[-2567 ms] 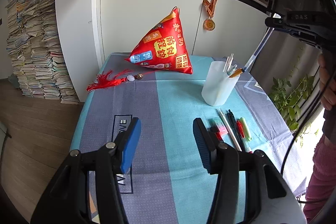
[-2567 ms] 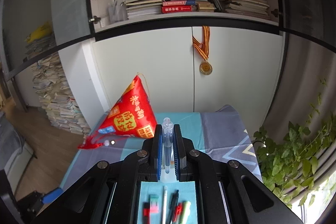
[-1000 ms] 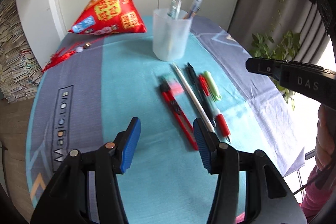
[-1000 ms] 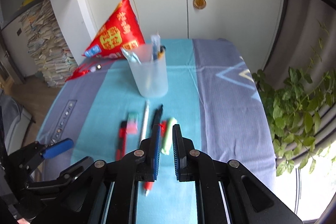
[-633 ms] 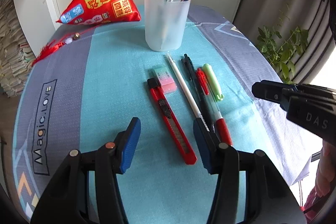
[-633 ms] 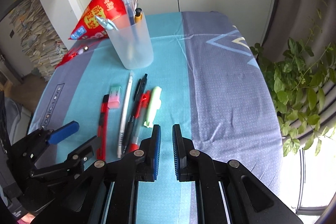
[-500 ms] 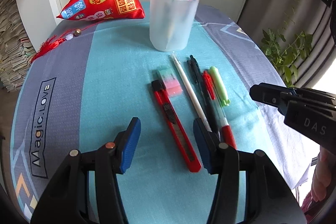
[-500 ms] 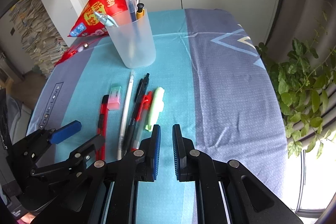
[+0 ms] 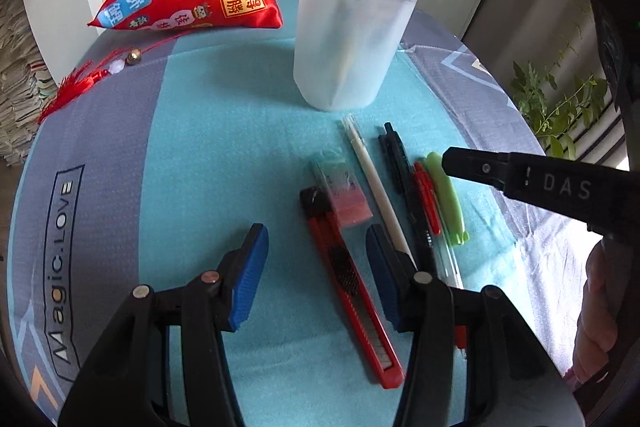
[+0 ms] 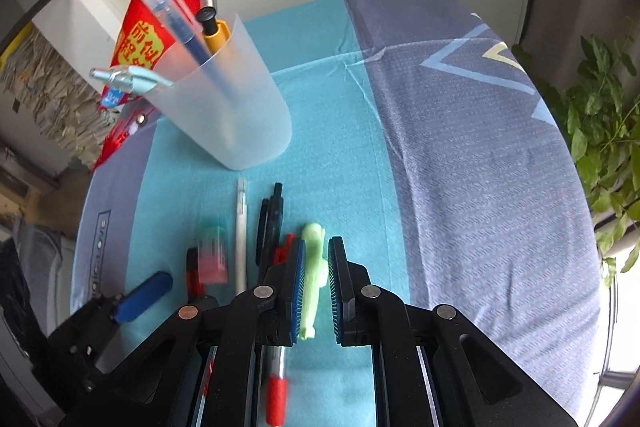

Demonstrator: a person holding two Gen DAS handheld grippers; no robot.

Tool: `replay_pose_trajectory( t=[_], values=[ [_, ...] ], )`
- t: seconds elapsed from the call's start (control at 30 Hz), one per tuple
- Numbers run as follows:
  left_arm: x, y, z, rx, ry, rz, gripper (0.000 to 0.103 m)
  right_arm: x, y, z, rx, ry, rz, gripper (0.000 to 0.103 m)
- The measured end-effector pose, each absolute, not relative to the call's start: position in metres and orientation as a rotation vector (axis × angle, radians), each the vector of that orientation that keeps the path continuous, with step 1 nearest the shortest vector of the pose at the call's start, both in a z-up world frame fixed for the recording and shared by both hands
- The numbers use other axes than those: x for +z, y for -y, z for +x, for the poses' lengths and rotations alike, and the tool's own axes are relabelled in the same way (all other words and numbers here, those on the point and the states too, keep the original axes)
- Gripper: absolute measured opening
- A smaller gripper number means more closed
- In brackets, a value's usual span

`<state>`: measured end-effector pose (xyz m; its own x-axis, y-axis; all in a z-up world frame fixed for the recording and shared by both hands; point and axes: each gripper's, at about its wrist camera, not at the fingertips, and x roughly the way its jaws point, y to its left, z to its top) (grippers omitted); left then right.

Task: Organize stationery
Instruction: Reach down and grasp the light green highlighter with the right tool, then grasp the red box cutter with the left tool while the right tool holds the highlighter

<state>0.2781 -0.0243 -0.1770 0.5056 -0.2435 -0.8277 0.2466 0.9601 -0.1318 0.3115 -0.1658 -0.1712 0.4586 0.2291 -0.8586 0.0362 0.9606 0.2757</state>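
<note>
On a table [image 9: 200, 147] under a teal and grey cloth, loose stationery lay in a row just short of a frosted plastic cup [image 9: 348, 55] already holding pens. The left tongs [image 9: 316, 239] were open, their jaws having just been closing, and hung over a red utility knife [image 9: 348, 279]. The knife ran lengthwise between the two pads, nearer the right-hand one, and neither pad pressed on it. A pink and green eraser [image 9: 344, 191] lay just beyond those tips, against the knife's far end. The knife looked light, stiff and flat, so gripping across its narrow sides near the ribbed slider should hold it best. The right tongs [image 10: 317, 247] were closed to their narrow slot. A pale green highlighter [image 10: 314, 267] showed through that slot and seemed to lie on the cloth beneath, though the view could not rule out contact. It was probably light, smooth and prone to roll, best pinched across mid-barrel. Left of these tongs, side by side, lay a red pen [image 9: 426, 195], a black pen [image 9: 404, 171] and a white pen [image 9: 380, 195]. The cup stood well ahead of both tongs.
</note>
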Motion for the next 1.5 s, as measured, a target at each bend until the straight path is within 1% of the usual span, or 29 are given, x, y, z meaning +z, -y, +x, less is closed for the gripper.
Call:
replay_pose_trajectory(
  t=[0.03,0.13,0.17,0.23,0.43,0.53,0.87,1.03,1.5],
  values=[
    [-0.177,0.024,0.279,-0.305,-1.001,0.003,0.038,-0.171,0.164,0.313,0.119,-1.092,0.267,0.01],
    [-0.178,0.026,0.28,-0.313,-0.987,0.026,0.025,-0.174,0.158,0.317,0.118,-1.105,0.243,0.01],
    [-0.178,0.026,0.279,-0.32,-0.983,0.03,0.024,-0.175,0.155,0.318,0.114,-1.113,0.238,0.01],
    [-0.178,0.028,0.278,-0.333,-0.98,0.037,0.019,-0.177,0.155,0.321,0.105,-1.119,0.241,0.01],
    [-0.174,0.03,0.273,-0.362,-0.985,0.029,0.013,-0.178,0.146,0.32,0.117,-1.136,0.223,0.011],
    [-0.168,0.026,0.263,-0.379,-0.967,0.03,0.012,-0.177,0.145,0.317,0.136,-1.141,0.233,0.012],
    [-0.145,-0.001,0.231,-0.387,-0.91,-0.035,0.011,-0.148,0.165,0.278,0.148,-1.066,0.266,0.012],
    [-0.128,-0.001,0.218,-0.386,-0.861,-0.032,0.011,-0.13,0.165,0.257,0.149,-1.019,0.249,0.012],
    [-0.099,-0.004,0.187,-0.364,-0.781,-0.012,0.011,-0.103,0.161,0.217,0.171,-0.931,0.242,0.012]
  ],
)
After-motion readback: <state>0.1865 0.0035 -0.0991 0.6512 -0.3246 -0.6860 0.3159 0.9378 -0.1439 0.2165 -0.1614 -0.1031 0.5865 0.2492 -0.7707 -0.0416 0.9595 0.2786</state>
